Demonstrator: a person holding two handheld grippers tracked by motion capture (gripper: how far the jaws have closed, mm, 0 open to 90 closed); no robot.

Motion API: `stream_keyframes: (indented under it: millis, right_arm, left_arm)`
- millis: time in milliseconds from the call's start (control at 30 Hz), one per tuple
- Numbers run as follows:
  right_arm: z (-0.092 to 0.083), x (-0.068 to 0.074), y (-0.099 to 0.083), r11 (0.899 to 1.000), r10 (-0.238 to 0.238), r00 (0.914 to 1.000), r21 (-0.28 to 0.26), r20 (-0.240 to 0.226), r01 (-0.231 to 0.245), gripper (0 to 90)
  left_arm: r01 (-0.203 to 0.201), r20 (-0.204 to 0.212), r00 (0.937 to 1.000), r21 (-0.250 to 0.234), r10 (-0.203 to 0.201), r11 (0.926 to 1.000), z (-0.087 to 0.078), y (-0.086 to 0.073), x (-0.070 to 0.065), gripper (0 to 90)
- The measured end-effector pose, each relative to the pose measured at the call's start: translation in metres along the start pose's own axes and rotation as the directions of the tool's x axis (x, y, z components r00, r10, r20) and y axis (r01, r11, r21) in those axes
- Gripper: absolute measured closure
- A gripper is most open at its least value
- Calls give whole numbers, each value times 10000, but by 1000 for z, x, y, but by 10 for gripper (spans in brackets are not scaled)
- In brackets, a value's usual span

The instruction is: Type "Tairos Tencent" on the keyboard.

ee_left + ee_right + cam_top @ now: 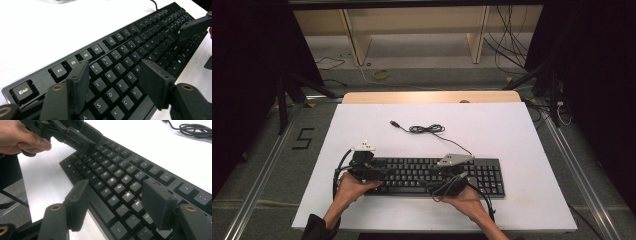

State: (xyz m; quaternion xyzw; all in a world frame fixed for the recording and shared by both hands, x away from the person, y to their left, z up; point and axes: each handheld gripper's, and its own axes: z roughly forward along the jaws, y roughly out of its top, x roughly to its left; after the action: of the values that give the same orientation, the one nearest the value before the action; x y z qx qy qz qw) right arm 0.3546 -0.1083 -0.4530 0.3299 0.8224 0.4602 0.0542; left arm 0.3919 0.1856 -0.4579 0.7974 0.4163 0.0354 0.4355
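A black keyboard (432, 175) lies near the front edge of the white table top (512, 135), keys up. My left gripper (381, 173) hovers over its left end and points right; in the left gripper view its jaws (115, 72) stand open above the letter keys (120, 85) with nothing between them. My right gripper (436, 181) is over the keyboard's middle and points left, open too (116, 190), straddling keys near the space bar. Each gripper camera catches the other gripper: the right one (195, 25) and the left one (82, 138) with a hand on it.
The keyboard's cable runs back to a loose coil (427, 129) with its plug (395, 123) lying behind the keyboard. Beyond the table stand a wooden shelf frame (412, 30), floor cables and a yellow roll (381, 74). Dark stands flank both sides.
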Motion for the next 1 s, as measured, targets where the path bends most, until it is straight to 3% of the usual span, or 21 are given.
stream_keyframes:
  millis: [467,1000]
  right_arm:
    - [7,5,3,9997,-141,9998,203,-117,143,532]
    - [22,6,7,9975,-299,9995,641,-92,305,791]
  left_arm:
    - [118,12,9999,-196,-117,9997,-8,-2,-2,373]
    - [119,96,9999,-442,-115,9990,-13,-7,-5,331]
